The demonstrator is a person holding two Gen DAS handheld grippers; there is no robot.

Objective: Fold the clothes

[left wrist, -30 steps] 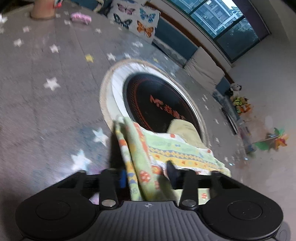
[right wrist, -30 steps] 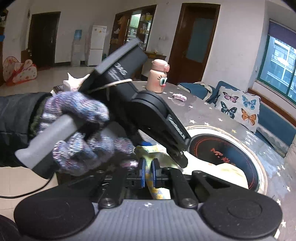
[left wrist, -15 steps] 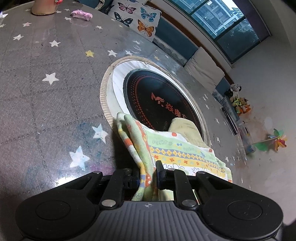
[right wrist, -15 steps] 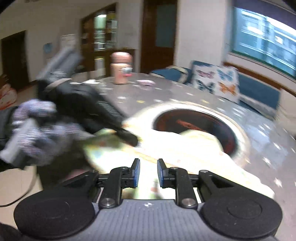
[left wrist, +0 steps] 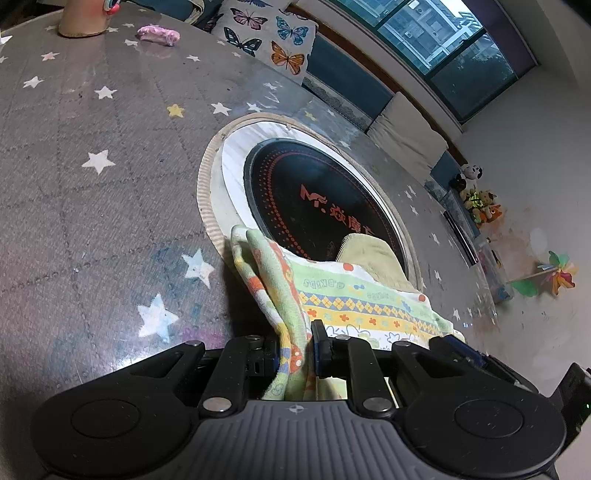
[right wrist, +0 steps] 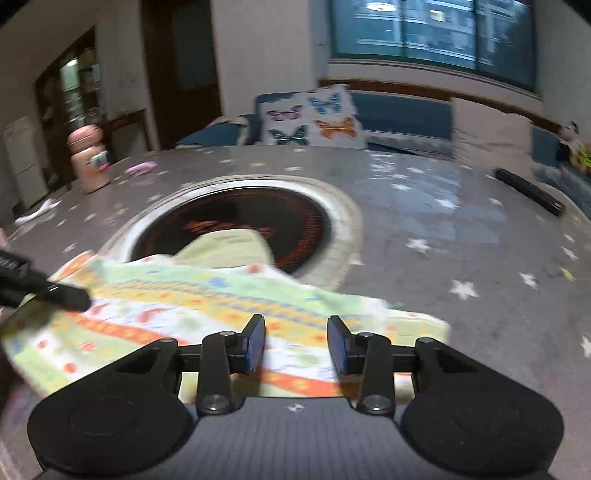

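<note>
A small patterned garment [left wrist: 354, 295] in green, yellow and orange stripes lies on the grey star-print table, its plain yellow-green end [left wrist: 369, 254] over the black round cooktop. My left gripper [left wrist: 295, 347] is shut on a bunched edge of the garment. In the right wrist view the garment [right wrist: 192, 295] lies spread flat. My right gripper [right wrist: 296, 341] is open and empty just above its near edge. A left gripper finger [right wrist: 70, 295] shows at that view's left, on the cloth.
A black round cooktop [left wrist: 317, 199] with a pale rim sits set into the table [left wrist: 92, 206]. A pink bottle [right wrist: 88, 162] and a small pink item [left wrist: 159, 35] stand at the far side. A black bar [right wrist: 528, 192] lies at the far right. A butterfly cushion [right wrist: 314, 118] is behind.
My left gripper closed on the garment's edge. My right gripper let go of the cloth, opened wide and swung right, away from the left gripper.
</note>
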